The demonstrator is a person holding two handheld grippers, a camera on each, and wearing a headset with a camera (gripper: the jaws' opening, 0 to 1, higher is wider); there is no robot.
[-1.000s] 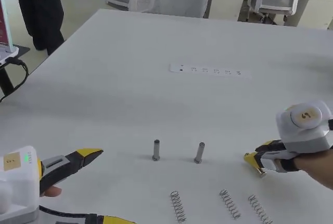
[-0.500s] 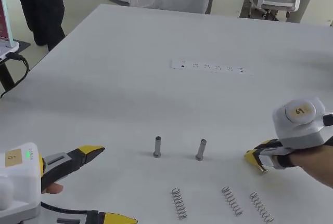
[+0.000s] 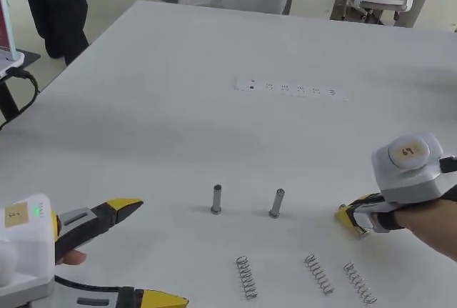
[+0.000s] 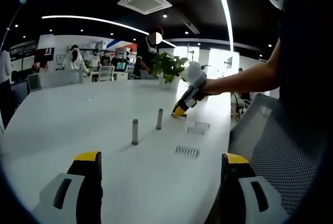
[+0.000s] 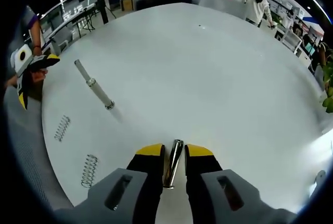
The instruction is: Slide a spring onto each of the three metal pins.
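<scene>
Fingers [image 4: 88, 164] of the left gripper [image 4: 162, 157] are spread wide apart with nothing between them, low over the near left part of the white counter [image 3: 178, 108]. The right gripper [image 5: 174, 148] has its fingers clamped on the held pin [image 5: 176, 162], which lies lengthwise between the yellow tips. In the head view that gripper is at the counter's right side, tips down near the surface. The left pin [image 3: 217, 199] and right pin [image 3: 276, 203] stand upright side by side, apart, between the two grippers. Nearer the person, the left spring [image 3: 245, 277], middle spring [image 3: 318, 274] and right spring [image 3: 358, 283] lie flat in a row, none on a pin. The right spring is just beside the right gripper's tips. A white power strip [image 3: 289, 89] lies farther back.
</scene>
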